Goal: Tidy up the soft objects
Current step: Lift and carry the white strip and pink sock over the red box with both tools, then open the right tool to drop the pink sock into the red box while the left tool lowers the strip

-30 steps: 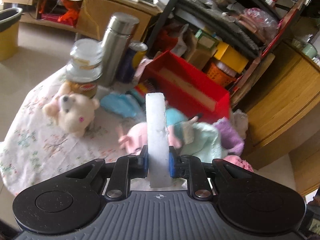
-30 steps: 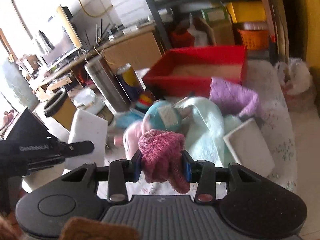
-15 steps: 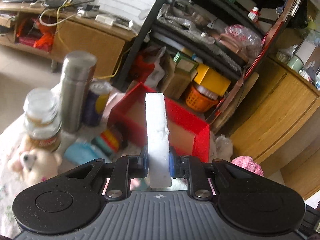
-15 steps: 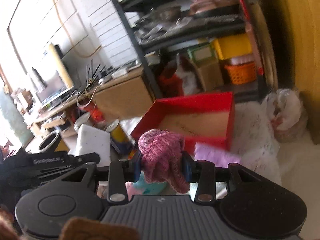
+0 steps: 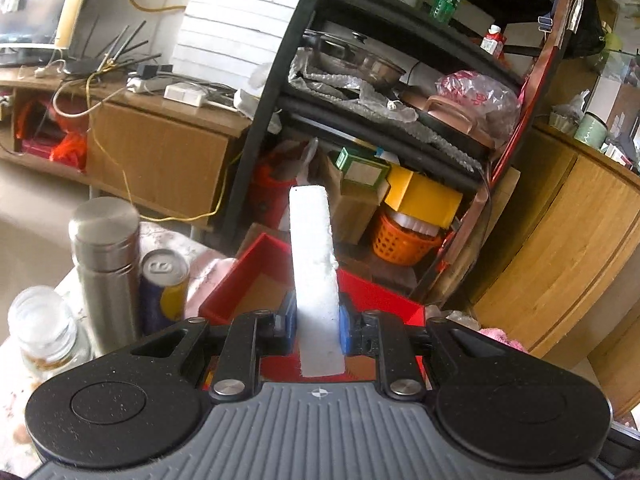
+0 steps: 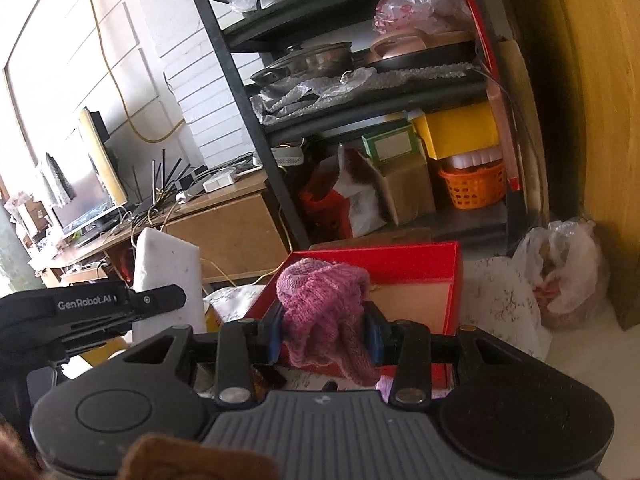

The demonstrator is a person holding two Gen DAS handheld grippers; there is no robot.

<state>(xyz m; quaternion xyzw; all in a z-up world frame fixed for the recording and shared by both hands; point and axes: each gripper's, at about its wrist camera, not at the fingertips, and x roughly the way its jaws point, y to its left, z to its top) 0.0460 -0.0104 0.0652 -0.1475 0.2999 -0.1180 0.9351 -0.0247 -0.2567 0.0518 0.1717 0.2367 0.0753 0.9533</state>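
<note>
White sponge [image 5: 316,276], pink knit [image 6: 324,300], red box [image 6: 408,280]: one each.

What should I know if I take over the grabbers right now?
Left gripper: fingers shut on the white sponge, held upright above the red box.
Right gripper: fingers shut on the pink knit, in front of the red box.
Done: both soft things are picked up.
Left: neither is in the box, which looks empty where it shows; probably drop both in.
</note>
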